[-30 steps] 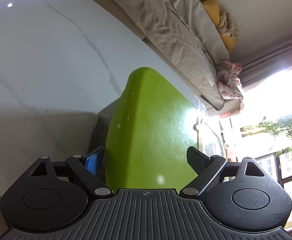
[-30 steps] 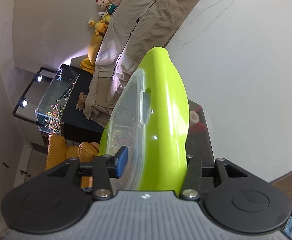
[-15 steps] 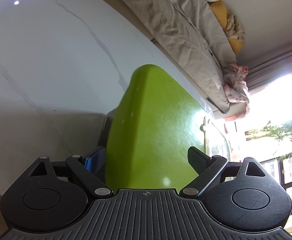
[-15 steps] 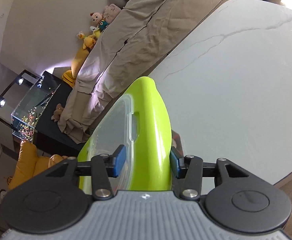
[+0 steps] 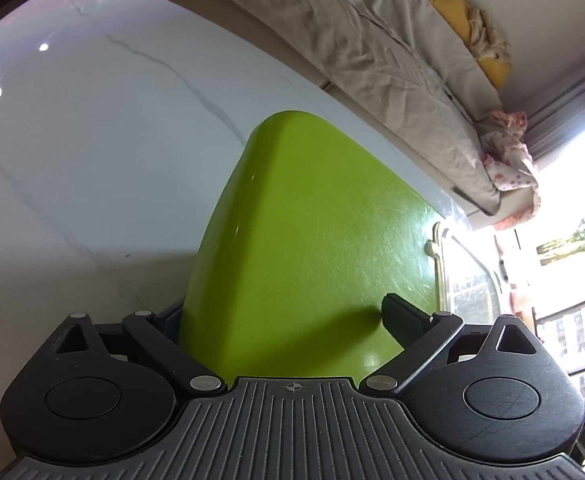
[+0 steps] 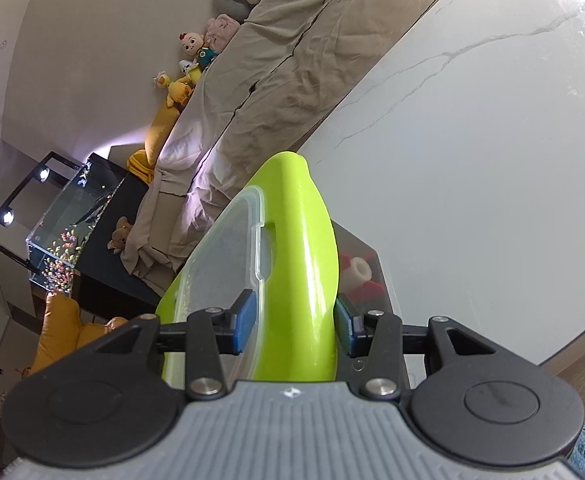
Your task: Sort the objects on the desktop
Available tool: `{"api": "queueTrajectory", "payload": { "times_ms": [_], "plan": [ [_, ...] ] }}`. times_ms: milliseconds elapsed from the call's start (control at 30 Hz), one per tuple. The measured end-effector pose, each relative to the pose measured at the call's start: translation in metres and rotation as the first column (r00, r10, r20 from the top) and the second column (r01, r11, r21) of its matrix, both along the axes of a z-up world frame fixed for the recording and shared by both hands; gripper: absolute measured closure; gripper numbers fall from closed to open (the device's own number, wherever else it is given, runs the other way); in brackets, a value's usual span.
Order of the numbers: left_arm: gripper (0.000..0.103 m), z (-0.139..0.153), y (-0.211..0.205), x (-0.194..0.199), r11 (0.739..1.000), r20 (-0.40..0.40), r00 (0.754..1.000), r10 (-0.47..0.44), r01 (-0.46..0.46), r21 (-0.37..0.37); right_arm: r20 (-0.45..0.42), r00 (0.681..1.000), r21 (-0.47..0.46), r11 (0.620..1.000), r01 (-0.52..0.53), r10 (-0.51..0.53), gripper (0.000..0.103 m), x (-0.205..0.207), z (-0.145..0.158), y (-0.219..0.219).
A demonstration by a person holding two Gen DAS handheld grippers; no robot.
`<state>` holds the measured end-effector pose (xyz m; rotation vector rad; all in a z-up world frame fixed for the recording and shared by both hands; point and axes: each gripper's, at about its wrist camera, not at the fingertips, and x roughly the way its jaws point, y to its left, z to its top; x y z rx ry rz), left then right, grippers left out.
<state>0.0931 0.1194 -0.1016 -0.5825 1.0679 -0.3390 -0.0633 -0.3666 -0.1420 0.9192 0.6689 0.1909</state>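
A lime-green lid [image 5: 312, 240] with a clear centre panel [image 6: 220, 264] stands tilted over a dark box [image 6: 376, 264] that holds red and white pieces [image 6: 358, 274]. My right gripper [image 6: 294, 322] is shut on the lid's green rim [image 6: 304, 248], with a blue pad pressed on each side. My left gripper [image 5: 286, 318] is open around the lid's other end. Its left finger is mostly hidden behind the lid, and its right finger [image 5: 404, 320] sits above the green face and casts a shadow on it.
The box rests on a white marble table [image 5: 92, 140] whose rounded edge [image 6: 564, 344] is near on the right. Behind the table lies a beige-covered sofa [image 6: 292, 60] with plush toys [image 6: 196, 48]. A glass aquarium [image 6: 64, 216] stands farther off.
My right gripper's fingers have closed from apart onto the lid's rim. Both views have swung, showing more table and sofa. The left gripper's finger spacing looks unchanged.
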Motion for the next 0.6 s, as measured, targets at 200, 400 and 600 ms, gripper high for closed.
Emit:
{"api": "queueTrajectory", "payload": {
  "times_ms": [200,400,600],
  "plan": [
    [0.006,0.037,0.031,-0.058,0.992,0.103,0.991,0.085,-0.094,0.080,0.112,0.992,-0.274,0.958,0.080,-0.051,0.043,-0.047,0.052,0.017],
    [0.006,0.044,0.022,-0.106,0.998,0.029,0.999,-0.016,0.014,0.056,0.057,0.998,-0.174,0.984,0.025,-0.015,0.041,-0.062,0.052,0.034],
    [0.006,0.005,0.004,-0.098,1.000,-0.083,0.996,-0.015,0.017,0.026,-0.081,0.997,0.036,0.999,-0.002,0.005,0.042,-0.043,0.012,0.055]
  ]
}}
